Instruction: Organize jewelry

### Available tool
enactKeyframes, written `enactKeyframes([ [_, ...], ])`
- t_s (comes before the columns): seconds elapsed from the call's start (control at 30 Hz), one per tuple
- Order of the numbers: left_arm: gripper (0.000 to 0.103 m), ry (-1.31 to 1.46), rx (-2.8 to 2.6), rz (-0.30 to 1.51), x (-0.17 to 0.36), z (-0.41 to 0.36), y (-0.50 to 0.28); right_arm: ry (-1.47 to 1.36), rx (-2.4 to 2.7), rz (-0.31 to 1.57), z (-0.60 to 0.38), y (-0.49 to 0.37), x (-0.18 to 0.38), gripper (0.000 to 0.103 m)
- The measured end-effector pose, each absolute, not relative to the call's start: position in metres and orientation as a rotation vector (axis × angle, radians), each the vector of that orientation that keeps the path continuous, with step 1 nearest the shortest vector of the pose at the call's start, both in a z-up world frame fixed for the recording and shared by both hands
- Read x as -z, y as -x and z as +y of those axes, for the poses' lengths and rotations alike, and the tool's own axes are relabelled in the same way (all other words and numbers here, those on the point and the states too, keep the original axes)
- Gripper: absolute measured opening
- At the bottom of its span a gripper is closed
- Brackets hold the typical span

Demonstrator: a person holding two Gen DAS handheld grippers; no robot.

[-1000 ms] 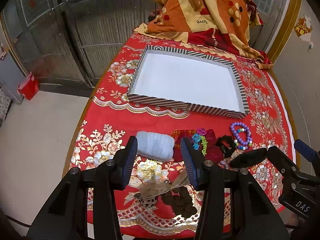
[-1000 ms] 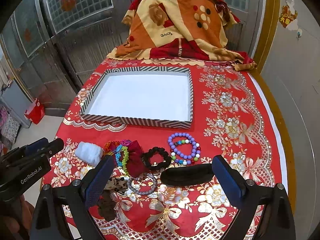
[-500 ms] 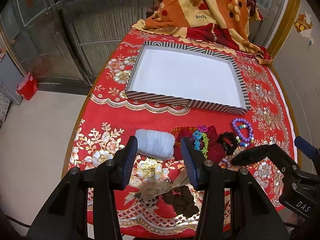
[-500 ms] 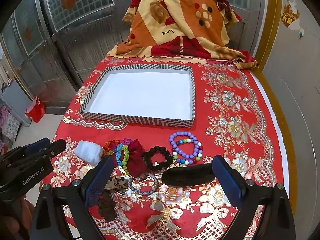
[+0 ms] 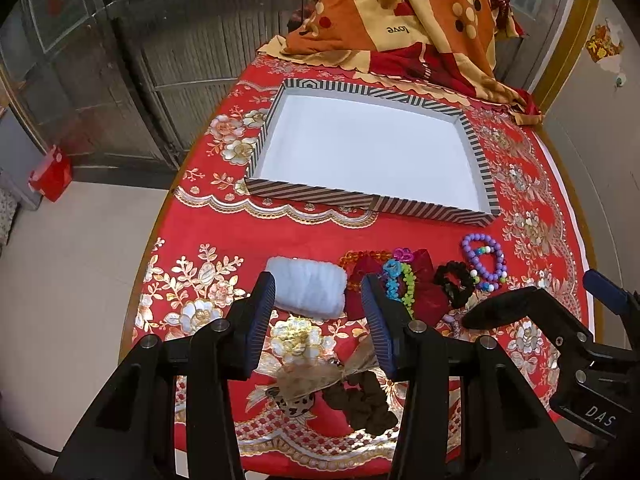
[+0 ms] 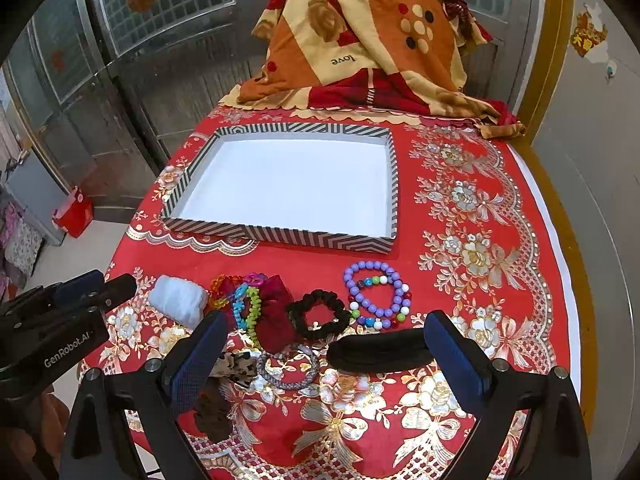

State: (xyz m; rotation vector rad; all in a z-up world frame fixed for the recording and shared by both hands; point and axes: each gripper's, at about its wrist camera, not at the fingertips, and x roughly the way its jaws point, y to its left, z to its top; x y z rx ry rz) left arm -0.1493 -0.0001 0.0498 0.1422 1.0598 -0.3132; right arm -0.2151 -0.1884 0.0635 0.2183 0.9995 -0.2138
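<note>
Red cloth with gold and silver flowers covers the table [image 6: 472, 216], whose near edge is cut off behind both grippers. A folded orange, cream and red blanket [image 6: 372, 40] is heaped at the far end, its top out of frame. Before it lies a shallow striped tray [image 6: 280, 236] with a plain white floor and nothing in it.

Both grippers hang over the near edge with nothing between their blue pads. The right gripper [image 6: 324, 364] is spread wide; the left gripper [image 5: 320, 316] is open too, more narrowly.

All the jewelry sits on the cloth in front of the tray, outside it. A black band [image 6: 380, 354] lies between the right gripper's fingers. A white fluffy roll [image 5: 308, 290] lies just ahead of the left gripper's fingertips. Beside it a dark red scrunchie [image 6: 276, 320] is partly covered by blue and green bracelets [image 6: 248, 308], with orange beads [image 6: 220, 292] half hidden behind. Next come a black scrunchie [image 6: 316, 314], purple bead bracelets [image 6: 376, 292] with a multicoloured strand overlapping them, and a grey bead bracelet [image 6: 288, 368]. A leopard-print bow [image 5: 304, 380] and brown scrunchie [image 5: 360, 398] lie nearest, partly hidden by the fingers.
</note>
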Motion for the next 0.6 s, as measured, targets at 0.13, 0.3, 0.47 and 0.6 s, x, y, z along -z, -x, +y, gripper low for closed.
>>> enactKeyframes([
  [0.13, 0.044, -0.147, 0.324, 1.058, -0.049, -0.001, 0.148, -0.218, 0.206, 1.006, -0.189, 0.215, -0.061, 0.098],
  [0.3, 0.044, -0.138, 0.332, 1.075, -0.047, -0.001, 0.146, -0.200, 0.193, 1.008, -0.189, 0.214, -0.061, 0.098],
  [0.47, 0.044, -0.124, 0.328, 1.083, -0.045, 0.004, 0.142, -0.201, 0.187, 1.015, -0.191, 0.214, -0.059, 0.098],
  [0.6, 0.044, -0.104, 0.328, 1.108, -0.040, 0.013, 0.135, -0.199, 0.183, 1.024, -0.193, 0.212, -0.055, 0.098],
])
